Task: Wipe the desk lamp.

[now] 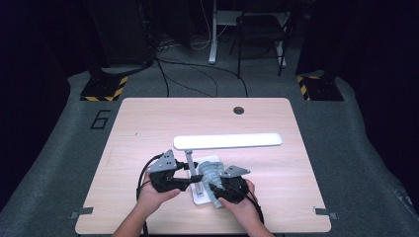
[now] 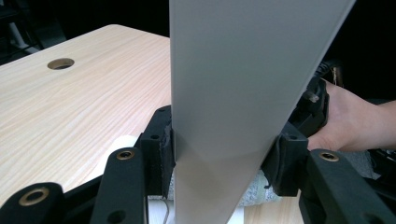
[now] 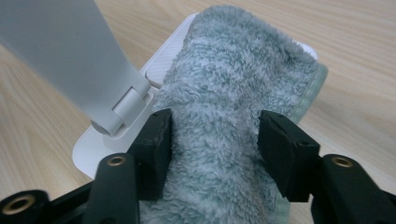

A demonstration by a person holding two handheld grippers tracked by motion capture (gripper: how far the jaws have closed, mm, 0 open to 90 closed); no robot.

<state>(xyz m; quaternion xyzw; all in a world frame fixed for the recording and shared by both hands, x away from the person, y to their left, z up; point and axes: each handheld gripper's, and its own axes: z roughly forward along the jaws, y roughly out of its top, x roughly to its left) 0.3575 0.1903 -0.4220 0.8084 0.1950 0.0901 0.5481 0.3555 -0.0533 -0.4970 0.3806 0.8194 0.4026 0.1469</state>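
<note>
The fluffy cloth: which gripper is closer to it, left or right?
Right. The right gripper has the fluffy cloth between its jaws on the lamp base; the left gripper clamps the lamp arm beside it.

The room around the table is dark; the wooden top is evenly lit from above. The lamp head shows as a glaring white bar, detail washed out. High view is soft and low in detail, with faint shadows under the hands. In the left gripper view the lamp arm is close and blurred. In the right gripper view the towel is sharp, the far table soft.
</note>
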